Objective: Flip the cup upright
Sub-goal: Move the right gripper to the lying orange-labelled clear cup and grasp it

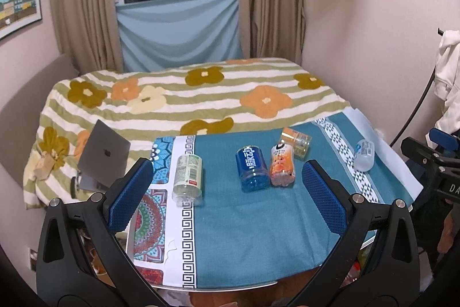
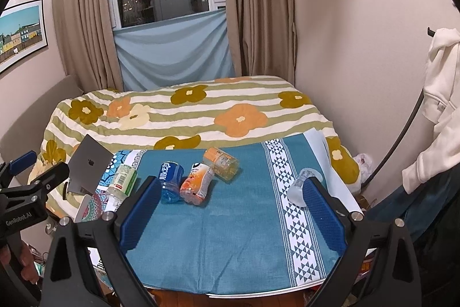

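Five cut-bottle cups are lying sideways on the teal-clothed surface (image 1: pixel 258 226), the clear cup (image 1: pixel 363 155) nearest its right edge; both tongs, left (image 1: pixel 227 192) and right (image 2: pixel 227 209), are hanging spread, empty, before the floral-quilted bed (image 1: pixel 178 99).

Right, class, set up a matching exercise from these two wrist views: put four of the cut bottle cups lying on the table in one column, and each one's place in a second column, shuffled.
Column 1:
1. green-label cup
2. blue cup
3. orange cup
4. clear cup

Column 2:
A. on the white triangle band, far right
B. touching the blue cup's right side
C. on the white key-pattern band, far left
D. centre of the teal cloth, left of the orange cup

Pairs: 1-C, 2-D, 3-B, 4-A
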### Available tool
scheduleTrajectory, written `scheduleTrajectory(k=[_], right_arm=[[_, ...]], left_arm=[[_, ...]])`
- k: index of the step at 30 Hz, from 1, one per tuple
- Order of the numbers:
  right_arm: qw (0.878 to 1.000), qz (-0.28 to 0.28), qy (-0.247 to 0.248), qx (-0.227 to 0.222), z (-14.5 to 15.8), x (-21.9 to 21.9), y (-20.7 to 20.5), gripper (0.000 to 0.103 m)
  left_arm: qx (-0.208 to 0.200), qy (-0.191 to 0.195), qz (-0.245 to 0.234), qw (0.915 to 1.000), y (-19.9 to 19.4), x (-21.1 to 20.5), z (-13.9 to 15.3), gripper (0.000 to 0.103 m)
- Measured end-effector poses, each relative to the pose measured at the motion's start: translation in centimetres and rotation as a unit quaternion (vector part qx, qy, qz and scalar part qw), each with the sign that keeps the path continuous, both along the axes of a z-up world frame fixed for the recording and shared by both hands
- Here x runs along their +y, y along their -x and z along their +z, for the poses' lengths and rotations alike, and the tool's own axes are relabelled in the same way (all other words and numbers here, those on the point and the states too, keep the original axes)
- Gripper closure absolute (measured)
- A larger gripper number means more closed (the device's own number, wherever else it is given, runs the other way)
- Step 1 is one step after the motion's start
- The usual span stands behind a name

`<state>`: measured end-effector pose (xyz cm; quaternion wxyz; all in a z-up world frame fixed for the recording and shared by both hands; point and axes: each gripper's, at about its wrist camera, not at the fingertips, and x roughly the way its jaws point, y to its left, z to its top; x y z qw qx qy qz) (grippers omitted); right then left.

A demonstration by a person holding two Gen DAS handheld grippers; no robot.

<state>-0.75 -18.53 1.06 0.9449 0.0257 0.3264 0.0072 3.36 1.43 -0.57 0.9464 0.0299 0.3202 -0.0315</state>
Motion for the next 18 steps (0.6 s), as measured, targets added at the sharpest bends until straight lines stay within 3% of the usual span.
scheduleTrajectory(k=[9, 18], right_arm=[[0.998, 0.026, -0.004, 0.057, -3.4, -1.0, -4.6, 0.005], [0.982, 0.122, 0.034, 0.142, -9.0, -2.8, -14.1, 0.005]], left_arm=[[0.05, -0.002, -0.018, 0.9986, -4.1, 0.7, -3.4, 0.0], [0.102, -0.006, 0.03, 0.9943, -8.3, 0.6, -7.5, 0.0]])
